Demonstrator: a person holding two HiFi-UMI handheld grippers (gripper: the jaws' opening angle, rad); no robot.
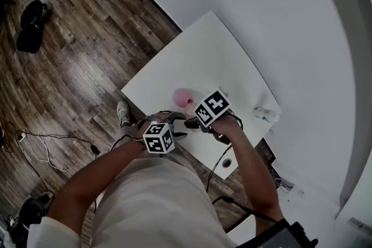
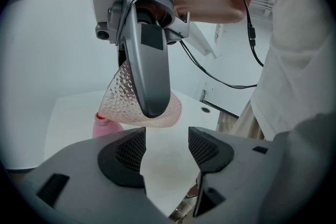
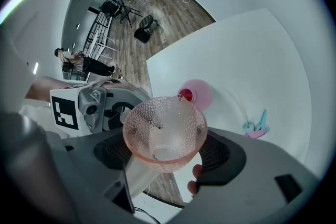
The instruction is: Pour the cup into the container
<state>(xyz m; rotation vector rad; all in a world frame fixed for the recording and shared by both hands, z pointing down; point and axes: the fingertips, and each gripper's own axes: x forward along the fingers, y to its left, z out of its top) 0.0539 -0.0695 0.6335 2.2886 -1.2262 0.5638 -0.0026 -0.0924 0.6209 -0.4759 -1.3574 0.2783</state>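
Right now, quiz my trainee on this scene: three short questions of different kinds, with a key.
1. What does the right gripper hold? A: a pink dimpled cup. B: a bottle cap. C: nothing.
2. True or false: the left gripper has its fingers shut on the cup.
3. Fill in: the cup tilts toward the red mouth of the pink ____.

Key:
1. A.
2. False: its fingers are apart, with nothing between them.
3. container.
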